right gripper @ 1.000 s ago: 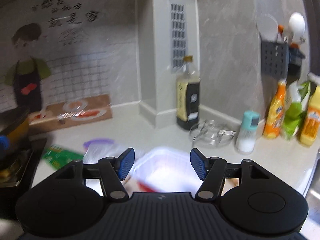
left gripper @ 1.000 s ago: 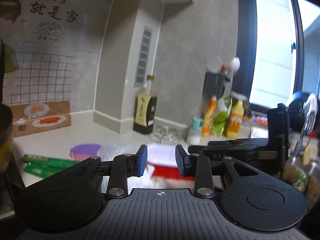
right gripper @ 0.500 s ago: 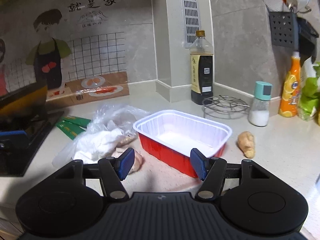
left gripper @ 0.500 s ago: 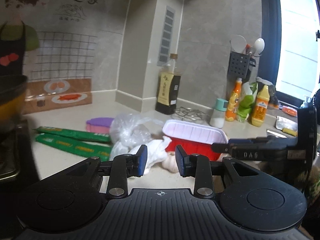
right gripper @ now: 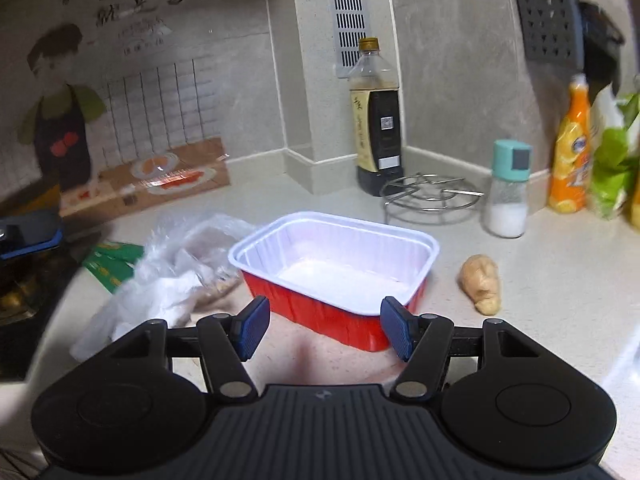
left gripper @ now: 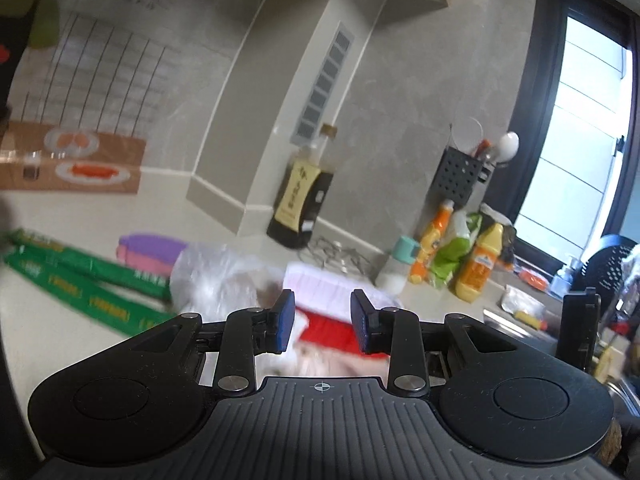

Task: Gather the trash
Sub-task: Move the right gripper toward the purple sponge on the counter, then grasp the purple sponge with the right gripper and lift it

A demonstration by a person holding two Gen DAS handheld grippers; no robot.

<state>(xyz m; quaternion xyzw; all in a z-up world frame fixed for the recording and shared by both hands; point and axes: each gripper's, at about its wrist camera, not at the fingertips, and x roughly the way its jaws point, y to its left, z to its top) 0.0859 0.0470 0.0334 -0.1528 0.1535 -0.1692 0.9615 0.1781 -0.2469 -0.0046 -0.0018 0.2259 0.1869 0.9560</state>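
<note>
Two blue-padded fingers of the left gripper stand apart with nothing between them in the left wrist view, which is tilted and smeared by motion. Past them on the pale counter lies the red tray with its white rim, blurred; a crumpled plastic bag sits just to its left, and two green wrappers stretch across the counter further left, with a purple and pink item behind them. A dark sauce bottle stands at the wall corner, and orange bottles are grouped near the window. In the right wrist view, the right gripper is spread wide and holds nothing, its pads close over the near side of the red tray, whose white inside looks bare. The plastic bag touches the tray's left end, and a piece of ginger lies apart on its right. Behind are a wire trivet, a salt shaker and the sauce bottle.
</note>
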